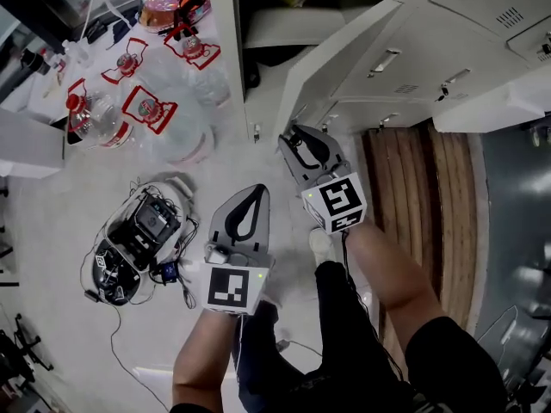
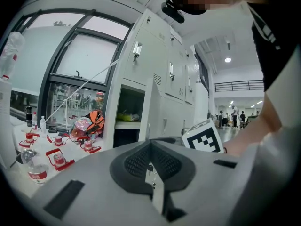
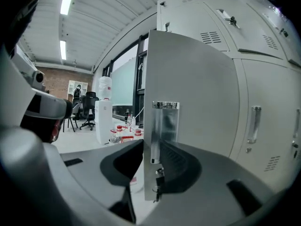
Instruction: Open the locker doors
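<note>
A pale grey locker door stands swung out from its open compartment in the head view. My right gripper is at the door's free edge. In the right gripper view the door fills the middle, and its thin edge with the chrome handle runs down between the jaws of my right gripper, which close on it from both sides. My left gripper hangs back over the floor, apart from the lockers. In its own view my left gripper is shut with nothing in it.
Neighbouring locker doors to the right stay closed. Several large water bottles with red handles stand on the floor at left. A round device with tangled cables lies near my left gripper. A shoe is below the door.
</note>
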`<action>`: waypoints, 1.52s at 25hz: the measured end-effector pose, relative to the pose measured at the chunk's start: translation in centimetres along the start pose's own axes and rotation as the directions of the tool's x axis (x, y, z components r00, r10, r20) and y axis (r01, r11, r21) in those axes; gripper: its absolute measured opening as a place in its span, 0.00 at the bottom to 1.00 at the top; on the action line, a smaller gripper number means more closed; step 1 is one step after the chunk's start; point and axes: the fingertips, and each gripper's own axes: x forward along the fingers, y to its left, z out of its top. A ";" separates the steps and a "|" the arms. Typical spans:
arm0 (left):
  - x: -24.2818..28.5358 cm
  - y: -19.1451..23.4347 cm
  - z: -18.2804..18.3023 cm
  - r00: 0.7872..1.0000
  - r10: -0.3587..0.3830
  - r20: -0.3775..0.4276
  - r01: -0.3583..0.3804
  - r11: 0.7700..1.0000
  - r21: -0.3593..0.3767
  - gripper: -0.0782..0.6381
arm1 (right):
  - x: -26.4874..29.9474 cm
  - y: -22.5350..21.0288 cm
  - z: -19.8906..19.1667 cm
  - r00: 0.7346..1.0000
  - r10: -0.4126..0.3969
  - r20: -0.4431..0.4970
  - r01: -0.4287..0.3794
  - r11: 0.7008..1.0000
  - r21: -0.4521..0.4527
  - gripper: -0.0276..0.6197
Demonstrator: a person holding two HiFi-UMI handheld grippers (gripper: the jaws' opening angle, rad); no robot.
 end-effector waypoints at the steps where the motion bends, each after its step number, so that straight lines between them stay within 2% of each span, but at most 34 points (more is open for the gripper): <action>1: 0.0 -0.3 0.1 1.000 -0.004 0.000 0.004 1.000 0.001 0.11 | -0.5 0.0 -0.2 1.000 -0.006 -0.001 0.006 1.000 0.007 0.21; 10: 0.7 -2.6 0.7 0.999 -0.049 -0.005 0.049 0.999 0.000 0.11 | -5.8 -1.2 -1.9 0.992 -0.125 -0.019 0.126 0.990 0.060 0.20; 12: 1.1 -3.1 0.9 0.998 -0.061 -0.004 0.061 0.998 0.004 0.11 | -6.3 -1.1 -1.8 0.989 -0.146 -0.023 0.147 0.986 0.072 0.32; 14: 1.4 -3.5 1.1 0.997 -0.071 -0.002 0.071 0.997 0.008 0.11 | -6.4 -1.0 -1.5 0.982 -0.186 -0.026 0.187 0.980 0.073 0.36; 16: 1.5 -3.9 1.4 0.997 -0.080 -0.001 0.080 0.997 0.012 0.11 | -6.5 -1.6 -1.2 0.966 -0.258 -0.030 0.259 0.963 0.069 0.39; 18: 1.5 -4.2 1.6 0.996 -0.087 -0.003 0.087 0.996 0.015 0.11 | -7.0 -2.7 -1.1 0.943 -0.331 -0.035 0.333 0.941 0.069 0.36; 20: 1.4 -4.4 1.6 0.996 -0.093 -0.009 0.093 0.996 0.017 0.11 | -7.6 -3.4 -1.0 0.931 -0.363 -0.039 0.365 0.928 0.075 0.29; 26: 2.0 -5.9 2.1 0.992 -0.123 -0.010 0.124 0.992 0.024 0.11 | -10.0 -4.7 -1.8 0.925 -0.376 -0.055 0.379 0.923 0.062 0.26; 38: 2.4 -8.2 2.1 0.988 -0.152 -0.008 0.152 0.987 0.047 0.11 | -14.2 -7.9 -3.2 0.894 -0.446 -0.048 0.449 0.891 0.074 0.23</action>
